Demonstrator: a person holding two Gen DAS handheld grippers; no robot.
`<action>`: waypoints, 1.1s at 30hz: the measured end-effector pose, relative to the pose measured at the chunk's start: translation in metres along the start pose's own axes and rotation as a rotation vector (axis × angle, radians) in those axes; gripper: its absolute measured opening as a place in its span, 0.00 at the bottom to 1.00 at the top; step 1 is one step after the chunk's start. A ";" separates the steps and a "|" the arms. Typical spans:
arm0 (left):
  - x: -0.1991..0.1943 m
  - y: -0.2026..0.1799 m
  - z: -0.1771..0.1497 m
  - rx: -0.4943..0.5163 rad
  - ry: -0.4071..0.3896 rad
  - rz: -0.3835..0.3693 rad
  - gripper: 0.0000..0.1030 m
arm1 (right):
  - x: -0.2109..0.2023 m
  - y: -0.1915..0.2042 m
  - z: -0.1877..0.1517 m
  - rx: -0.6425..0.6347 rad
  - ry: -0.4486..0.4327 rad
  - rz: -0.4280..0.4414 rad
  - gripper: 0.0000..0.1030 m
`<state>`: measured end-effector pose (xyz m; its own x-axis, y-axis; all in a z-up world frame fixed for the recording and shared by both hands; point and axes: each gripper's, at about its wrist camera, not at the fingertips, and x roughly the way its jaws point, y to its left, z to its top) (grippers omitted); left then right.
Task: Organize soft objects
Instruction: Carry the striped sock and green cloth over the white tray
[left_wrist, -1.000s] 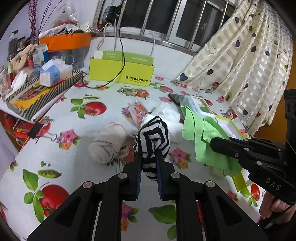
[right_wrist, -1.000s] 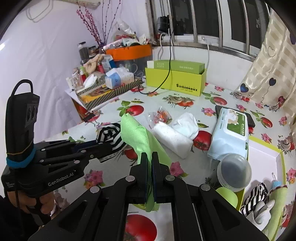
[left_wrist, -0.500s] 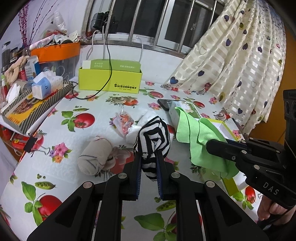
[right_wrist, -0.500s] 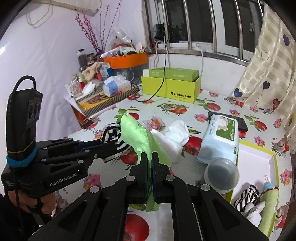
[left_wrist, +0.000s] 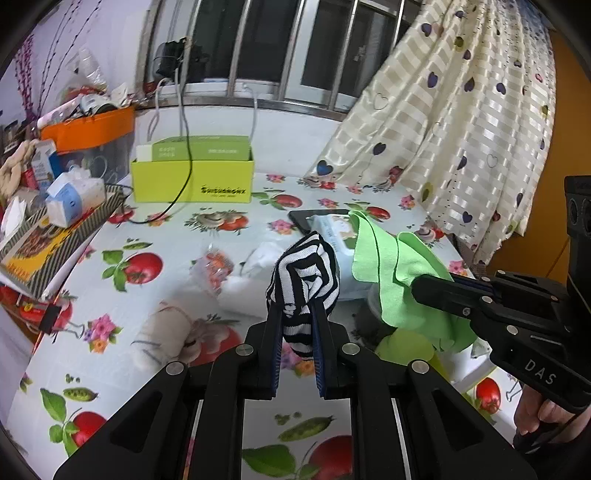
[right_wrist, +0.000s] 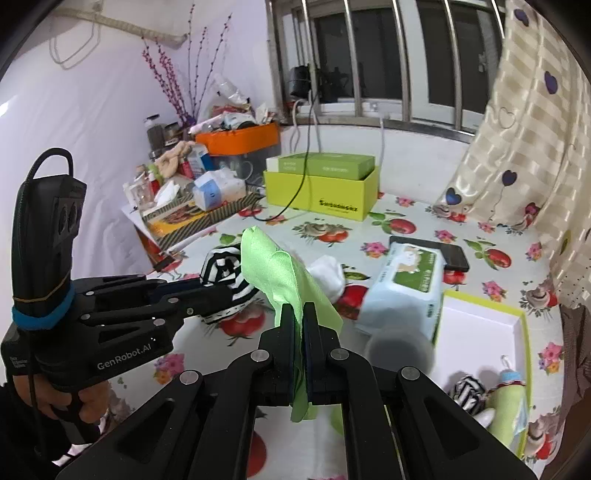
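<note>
My left gripper (left_wrist: 298, 312) is shut on a black-and-white striped sock bundle (left_wrist: 306, 275), held above the flowered tablecloth. My right gripper (right_wrist: 303, 314) is shut on a light green cloth (right_wrist: 284, 273), which stands up from its jaws and also hangs below them. In the left wrist view the green cloth (left_wrist: 391, 266) and the right gripper's body show at the right. The striped bundle (right_wrist: 225, 266) and the left gripper's body show at the left of the right wrist view. A rolled beige sock (left_wrist: 166, 334) and white socks (right_wrist: 328, 275) lie on the table.
A white tray with a lime rim (right_wrist: 480, 321) at the right holds a striped sock (right_wrist: 469, 393) and a green soft item (right_wrist: 508, 410). A wet-wipes pack (right_wrist: 406, 284), a phone (right_wrist: 452, 254), a grey round lid (right_wrist: 400, 350), a lime box (left_wrist: 192, 184) and cluttered trays (left_wrist: 55, 225) stand around.
Both grippers have risen and drawn back from the table with their loads still held. The table items look smaller and lower in both views.
</note>
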<state>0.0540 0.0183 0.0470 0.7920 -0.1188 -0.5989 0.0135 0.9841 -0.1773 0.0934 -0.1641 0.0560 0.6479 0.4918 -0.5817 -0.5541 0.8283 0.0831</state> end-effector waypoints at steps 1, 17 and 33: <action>0.001 -0.002 0.001 0.003 0.002 -0.006 0.14 | -0.002 -0.003 0.000 0.004 -0.003 -0.003 0.04; 0.022 -0.055 0.017 0.070 0.030 -0.078 0.15 | -0.028 -0.058 -0.008 0.074 -0.036 -0.055 0.04; 0.067 -0.110 0.035 0.149 0.082 -0.161 0.15 | -0.042 -0.133 -0.019 0.162 -0.042 -0.150 0.04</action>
<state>0.1269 -0.0930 0.0537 0.7201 -0.2798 -0.6349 0.2301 0.9596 -0.1620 0.1298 -0.3000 0.0545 0.7401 0.3678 -0.5631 -0.3609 0.9236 0.1289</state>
